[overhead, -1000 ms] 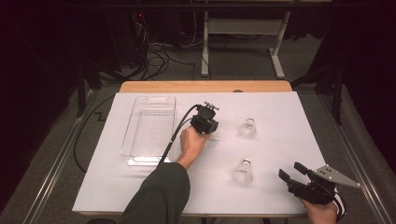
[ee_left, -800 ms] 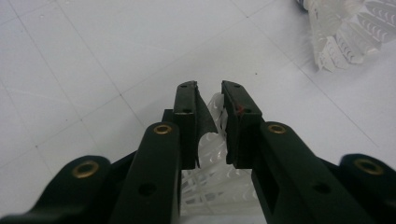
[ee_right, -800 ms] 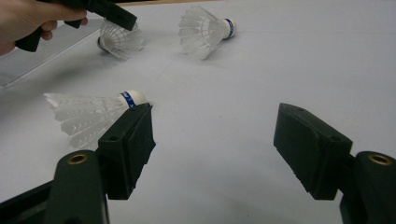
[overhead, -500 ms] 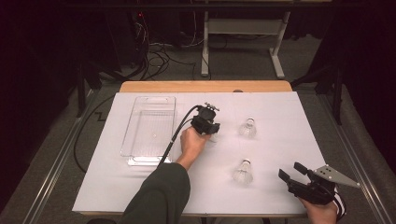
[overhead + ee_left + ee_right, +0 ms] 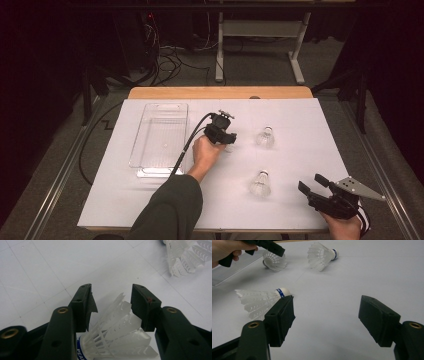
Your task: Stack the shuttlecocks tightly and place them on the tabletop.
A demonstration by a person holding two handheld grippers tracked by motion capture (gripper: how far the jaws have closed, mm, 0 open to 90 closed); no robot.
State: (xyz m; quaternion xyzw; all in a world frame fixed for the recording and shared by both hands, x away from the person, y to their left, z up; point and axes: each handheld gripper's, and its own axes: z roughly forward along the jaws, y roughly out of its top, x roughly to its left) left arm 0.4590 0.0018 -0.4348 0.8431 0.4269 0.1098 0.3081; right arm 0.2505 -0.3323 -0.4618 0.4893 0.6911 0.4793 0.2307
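Observation:
Three white feather shuttlecocks lie on the white table cover. My left gripper [image 5: 223, 134] hovers over one shuttlecock [image 5: 117, 335]. Its jaws stand open on either side of the feather skirt, and the blue-banded cork end points back toward the camera. A second shuttlecock [image 5: 265, 136] lies to its right, with its feathers [image 5: 185, 255] at the top right of the left gripper view. The third shuttlecock [image 5: 260, 183] lies nearer the front, just left of my right gripper [image 5: 312, 187]. That gripper is open and holds nothing, and the shuttlecock's cork [image 5: 283, 292] sits beside its left jaw.
A clear plastic tray [image 5: 137, 150] lies left of my left hand, and its cable trails along the tray's right side. The table's front edge is close under my right gripper. The other hand's gripper [image 5: 265, 246] shows far off in the right gripper view.

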